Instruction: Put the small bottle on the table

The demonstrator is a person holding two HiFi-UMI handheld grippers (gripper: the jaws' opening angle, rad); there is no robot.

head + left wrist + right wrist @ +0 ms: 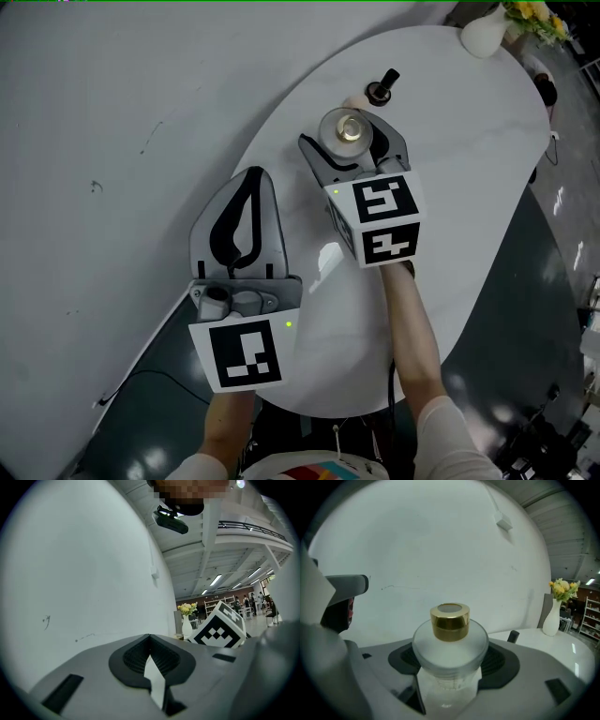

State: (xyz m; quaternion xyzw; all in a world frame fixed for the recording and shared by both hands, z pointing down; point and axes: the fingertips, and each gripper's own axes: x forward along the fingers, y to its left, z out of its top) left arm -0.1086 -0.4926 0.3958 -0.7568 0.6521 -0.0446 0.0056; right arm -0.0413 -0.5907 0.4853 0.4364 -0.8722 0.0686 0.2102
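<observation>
A small frosted glass bottle (450, 644) with a gold cap (450, 619) stands upright between the jaws of my right gripper (449, 667), which is shut on it. In the head view this bottle (349, 131) is over the far part of the white table (469, 169), held by the right gripper (356, 150). Whether its base touches the tabletop cannot be told. My left gripper (246, 220) is shut with nothing in it, at the table's left edge. In its own view the left gripper (151, 660) has its pads pressed together, empty.
A small dark-capped bottle (382, 86) stands on the table just beyond the held bottle. A white vase with yellow flowers (487, 28) is at the table's far end, the vase (552, 616) also to the right. A pale wall runs along the left.
</observation>
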